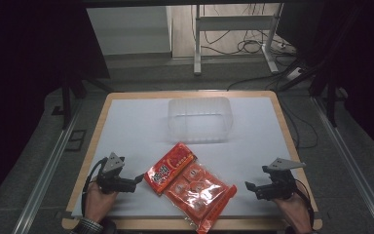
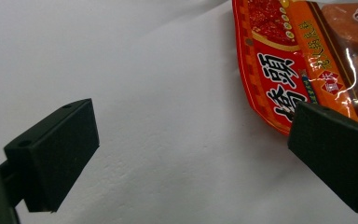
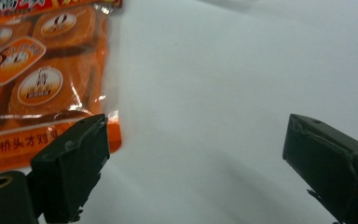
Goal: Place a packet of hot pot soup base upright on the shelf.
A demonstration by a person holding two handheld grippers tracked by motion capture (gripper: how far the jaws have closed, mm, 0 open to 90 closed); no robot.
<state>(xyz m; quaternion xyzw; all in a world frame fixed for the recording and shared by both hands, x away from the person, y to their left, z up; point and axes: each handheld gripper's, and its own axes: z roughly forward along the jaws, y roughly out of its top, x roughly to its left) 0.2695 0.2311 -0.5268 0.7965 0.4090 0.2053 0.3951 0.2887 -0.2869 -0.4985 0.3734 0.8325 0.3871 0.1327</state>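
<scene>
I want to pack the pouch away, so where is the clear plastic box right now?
In the high view the clear plastic box stands at the far middle of the white table, beyond the orange food pouch that lies between both grippers.

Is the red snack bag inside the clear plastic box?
No, the red snack bag lies flat on the white table nearer the person, apart from the clear plastic box, which looks empty.

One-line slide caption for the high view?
Open left gripper and right gripper flank an orange-red packet; clear tub behind.
</scene>
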